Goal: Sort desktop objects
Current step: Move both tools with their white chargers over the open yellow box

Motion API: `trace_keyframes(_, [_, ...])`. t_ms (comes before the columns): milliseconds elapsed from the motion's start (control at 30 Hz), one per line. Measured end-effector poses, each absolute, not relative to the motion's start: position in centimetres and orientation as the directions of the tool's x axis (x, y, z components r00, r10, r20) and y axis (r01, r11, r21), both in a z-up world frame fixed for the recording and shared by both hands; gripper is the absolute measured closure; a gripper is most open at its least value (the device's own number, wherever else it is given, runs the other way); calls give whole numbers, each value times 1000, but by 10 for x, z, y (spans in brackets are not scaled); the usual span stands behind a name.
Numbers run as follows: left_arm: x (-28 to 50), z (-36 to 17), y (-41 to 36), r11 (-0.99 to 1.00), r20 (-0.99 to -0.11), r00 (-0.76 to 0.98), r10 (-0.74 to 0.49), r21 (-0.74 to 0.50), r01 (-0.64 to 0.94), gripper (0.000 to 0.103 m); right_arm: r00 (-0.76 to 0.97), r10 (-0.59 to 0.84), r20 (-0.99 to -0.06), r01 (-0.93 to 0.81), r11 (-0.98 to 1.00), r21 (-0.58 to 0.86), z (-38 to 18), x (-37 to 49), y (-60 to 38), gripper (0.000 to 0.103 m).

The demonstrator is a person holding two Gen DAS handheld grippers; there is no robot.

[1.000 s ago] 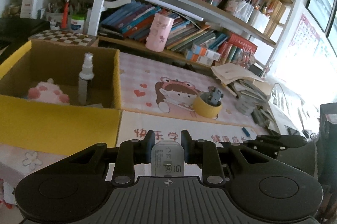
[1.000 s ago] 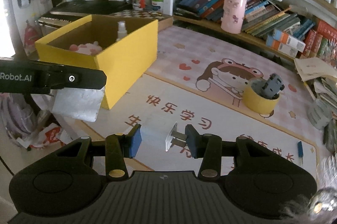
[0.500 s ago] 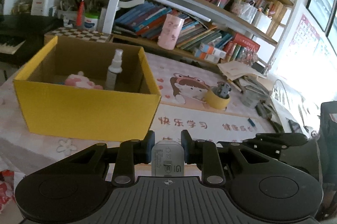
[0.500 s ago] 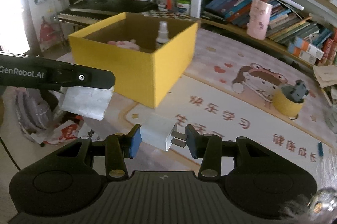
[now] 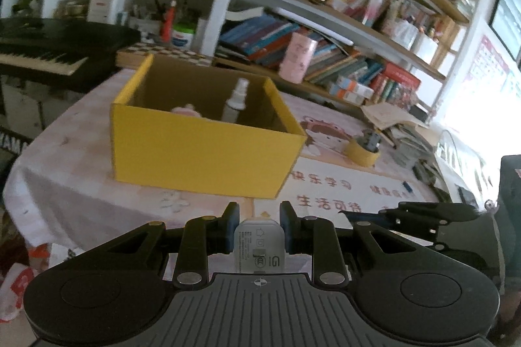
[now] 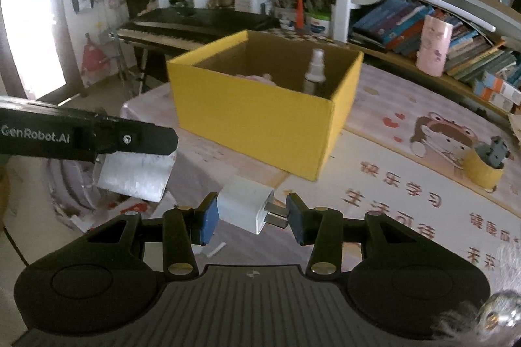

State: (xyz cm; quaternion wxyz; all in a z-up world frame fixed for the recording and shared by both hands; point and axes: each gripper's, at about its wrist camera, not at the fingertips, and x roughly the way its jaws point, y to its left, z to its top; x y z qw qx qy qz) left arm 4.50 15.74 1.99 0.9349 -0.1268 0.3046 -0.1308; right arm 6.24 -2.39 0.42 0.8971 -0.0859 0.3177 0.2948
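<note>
While the left tool (image 5: pixel 259 225) is gripping a grey charger (image 5: pixel 259 246), the right tool (image 6: pixel 249 214) is clamping a white plug (image 6: pixel 245 208) near the yellow box (image 6: pixel 260 122).

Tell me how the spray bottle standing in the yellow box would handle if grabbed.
The spray bottle is tall, narrow and upright, so a sideways nudge would probably tip it. It looks like rigid plastic, likely light. Its round body may roll once down inside the yellow box.
</note>
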Motion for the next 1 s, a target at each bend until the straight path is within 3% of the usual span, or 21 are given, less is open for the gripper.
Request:
trace_keyframes(600, [85,49,184,948,-450,855,-256,-289,132,78,674,507,-537,-593,805,15,40,112,1,62])
trace_keyframes(1000, [162,48,188,960,-476,849,-230,-256,117,78,663,525,-534,-611,791,20,41,196,11,61])
